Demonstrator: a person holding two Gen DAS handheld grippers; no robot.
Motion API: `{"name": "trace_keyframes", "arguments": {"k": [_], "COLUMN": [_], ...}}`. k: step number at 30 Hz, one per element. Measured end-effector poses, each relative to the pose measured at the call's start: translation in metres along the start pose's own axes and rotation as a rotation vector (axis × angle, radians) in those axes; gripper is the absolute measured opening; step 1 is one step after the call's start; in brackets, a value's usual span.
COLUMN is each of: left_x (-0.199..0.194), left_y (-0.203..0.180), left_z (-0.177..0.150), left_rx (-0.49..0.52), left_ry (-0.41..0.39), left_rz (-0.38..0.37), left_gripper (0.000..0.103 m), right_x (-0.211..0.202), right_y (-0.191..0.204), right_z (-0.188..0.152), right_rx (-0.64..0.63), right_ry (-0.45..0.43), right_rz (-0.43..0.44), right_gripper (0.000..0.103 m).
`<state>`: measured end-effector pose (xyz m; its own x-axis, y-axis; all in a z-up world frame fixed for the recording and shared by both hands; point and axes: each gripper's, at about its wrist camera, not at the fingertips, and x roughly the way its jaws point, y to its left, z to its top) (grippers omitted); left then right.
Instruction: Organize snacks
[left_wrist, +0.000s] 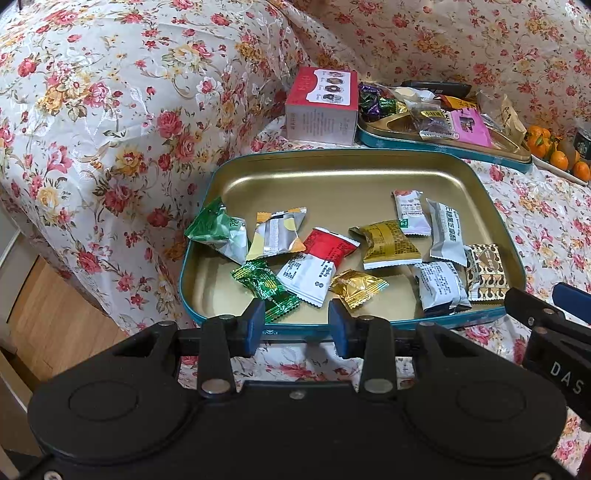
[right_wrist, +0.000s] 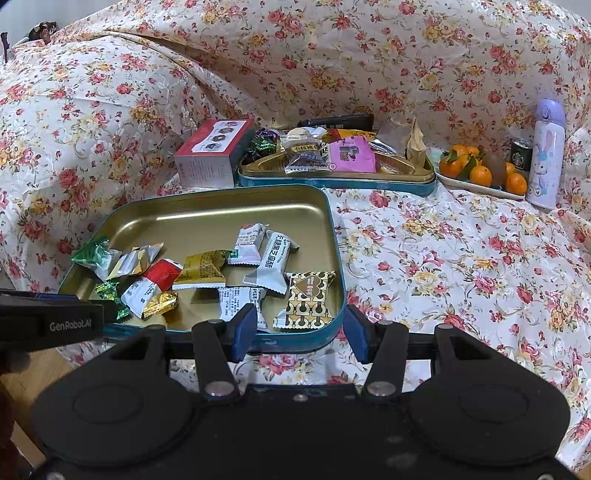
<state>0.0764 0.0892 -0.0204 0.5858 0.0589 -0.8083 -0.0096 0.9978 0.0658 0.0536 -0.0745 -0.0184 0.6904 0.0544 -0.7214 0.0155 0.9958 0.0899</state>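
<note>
A teal tin tray with a gold inside (left_wrist: 332, 173) (right_wrist: 221, 210) lies on the floral cloth and holds several wrapped snacks, among them a red-and-white packet (left_wrist: 317, 266) (right_wrist: 153, 282), a gold candy (left_wrist: 356, 288) and a brown patterned packet (right_wrist: 308, 299). My left gripper (left_wrist: 297, 325) is open and empty at the tray's near rim; it also shows in the right wrist view (right_wrist: 51, 321). My right gripper (right_wrist: 301, 330) is open and empty at the tray's near right corner. It also shows in the left wrist view (left_wrist: 554, 321).
A second teal tin (left_wrist: 443, 144) (right_wrist: 332, 181) piled with snacks sits behind. A red-and-white box (left_wrist: 321, 107) (right_wrist: 212, 155) stands to its left. A plate of oranges (right_wrist: 480, 171), a dark can (right_wrist: 521, 155) and a purple bottle (right_wrist: 545, 155) stand at the right. Wood floor (left_wrist: 55, 325) lies beyond the left edge.
</note>
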Motion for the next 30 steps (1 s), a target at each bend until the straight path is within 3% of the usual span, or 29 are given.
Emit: {"name": "trace_keyframes", "arguments": {"k": [30], "left_x": [-0.0005], "left_y": [-0.0002], "left_z": [-0.0002], "left_rx": [0.015], "left_ry": [-0.005], "left_rz": [0.003], "left_gripper": [0.046], "right_x": [0.0012], "right_y": [-0.0006], "right_z": [-0.0043], "right_rx": [-0.003], "right_ry": [0.020], "right_rz": [0.002], "right_gripper": [0.054]}}
